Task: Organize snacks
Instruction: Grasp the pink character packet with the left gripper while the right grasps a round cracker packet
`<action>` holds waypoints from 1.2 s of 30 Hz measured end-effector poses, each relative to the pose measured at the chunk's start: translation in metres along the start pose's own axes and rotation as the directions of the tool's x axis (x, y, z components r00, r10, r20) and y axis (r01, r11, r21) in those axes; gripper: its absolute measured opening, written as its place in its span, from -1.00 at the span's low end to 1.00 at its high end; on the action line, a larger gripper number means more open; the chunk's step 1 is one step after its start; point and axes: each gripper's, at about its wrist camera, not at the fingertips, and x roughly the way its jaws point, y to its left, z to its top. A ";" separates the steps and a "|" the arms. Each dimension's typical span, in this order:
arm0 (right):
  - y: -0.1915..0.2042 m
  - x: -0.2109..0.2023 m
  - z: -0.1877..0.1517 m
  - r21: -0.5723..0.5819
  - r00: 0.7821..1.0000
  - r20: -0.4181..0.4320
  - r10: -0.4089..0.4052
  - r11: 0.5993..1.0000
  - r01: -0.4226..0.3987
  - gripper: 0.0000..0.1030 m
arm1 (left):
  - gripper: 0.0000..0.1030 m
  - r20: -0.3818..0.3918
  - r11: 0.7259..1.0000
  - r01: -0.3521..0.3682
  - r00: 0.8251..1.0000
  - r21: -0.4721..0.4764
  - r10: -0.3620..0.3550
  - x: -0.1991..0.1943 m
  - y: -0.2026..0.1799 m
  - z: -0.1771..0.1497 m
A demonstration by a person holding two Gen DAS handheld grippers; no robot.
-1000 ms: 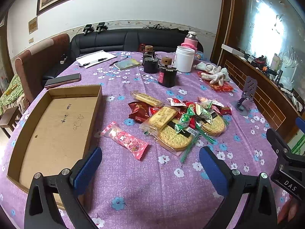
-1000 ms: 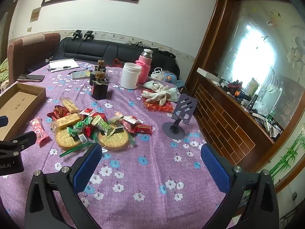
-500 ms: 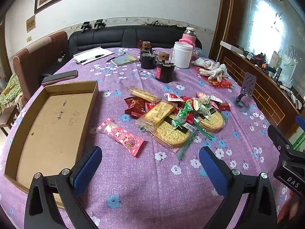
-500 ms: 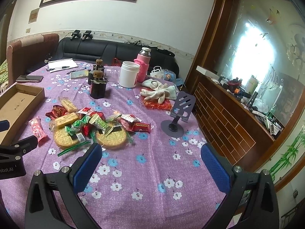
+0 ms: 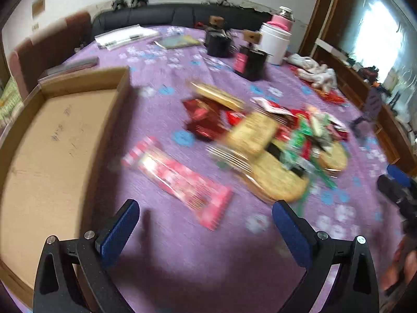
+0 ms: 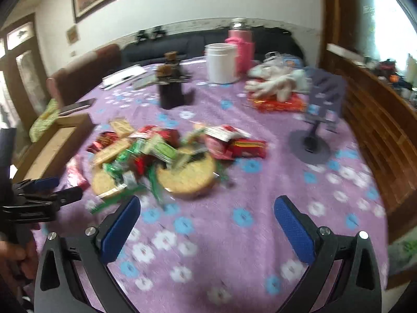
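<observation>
Over the bench [image 5: 161,237], both views now blur: the left hand-held gripper [image 5: 206,224] has dropped closer, jaws wide and empty, toward the pink snack packet [image 5: 179,180] beside the cardboard tray [image 5: 52,140]; the right hand-held gripper [image 6: 207,221], likewise empty, nears the snack pile [image 6: 166,159].

Pink wrapped snack bar [image 5: 179,180] lying flat on purple cloth, angled, just beside cardboard tray [image 5: 52,140], apart from main pile. Tray shallow, open-topped, nothing in it. Snack pile [image 6: 166,156] heaped mid-table: two round crackers [image 6: 187,176] underneath, rectangular biscuit pack [image 5: 251,131], red wrappers [image 6: 247,147], green candy wrappers [image 6: 159,151] on top. All blurred.
</observation>
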 end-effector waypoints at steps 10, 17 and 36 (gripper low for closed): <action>0.012 0.066 0.019 -0.100 0.993 -0.119 0.008 0.995 -0.020 0.87 | 0.99 -0.021 0.988 -0.101 0.994 0.114 0.104 0.024 -0.007 0.012; 0.010 0.080 0.022 -0.090 0.991 -0.131 0.033 0.995 -0.045 0.60 | 0.77 -0.028 0.986 -0.096 0.995 0.139 0.100 0.029 -0.009 0.016; -0.020 0.059 0.016 0.098 0.981 -0.078 0.177 0.981 -0.169 0.10 | -0.53 0.032 0.986 -0.048 0.999 0.160 0.044 0.008 0.010 0.009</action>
